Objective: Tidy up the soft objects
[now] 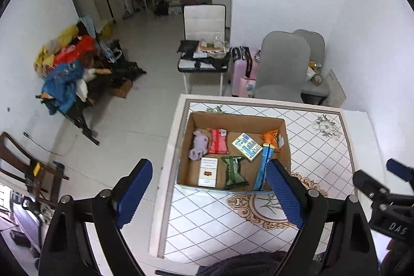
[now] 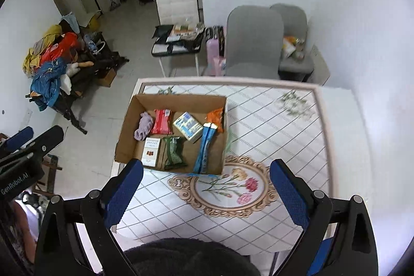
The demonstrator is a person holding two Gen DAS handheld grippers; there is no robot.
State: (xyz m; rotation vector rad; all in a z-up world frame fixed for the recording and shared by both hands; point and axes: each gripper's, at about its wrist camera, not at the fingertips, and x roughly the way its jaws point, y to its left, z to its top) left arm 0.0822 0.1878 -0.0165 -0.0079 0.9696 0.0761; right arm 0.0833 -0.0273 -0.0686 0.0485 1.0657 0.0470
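Observation:
An open cardboard box (image 1: 239,118) (image 2: 178,98) stands on the patterned table. In it lie a lilac soft cloth (image 1: 198,148) (image 2: 143,129), a red packet (image 1: 218,144) (image 2: 162,121), a green packet (image 1: 235,170) (image 2: 174,151), a white carton (image 1: 208,172) (image 2: 150,151), a blue-and-white box (image 1: 246,146) (image 2: 188,125), an orange packet (image 1: 271,139) (image 2: 216,117) and a long blue packet (image 1: 263,167) (image 2: 204,148). My left gripper (image 1: 211,170) is open and empty above the box's near edge. My right gripper (image 2: 207,170) is open and empty above the table, just short of the box.
The table (image 1: 323,154) (image 2: 284,126) has a raised pale rim and stands by a white wall. Two grey chairs (image 1: 283,64) (image 2: 252,40) and a white chair (image 1: 204,25) stand beyond it. A rack piled with clothes (image 1: 67,64) is at the left.

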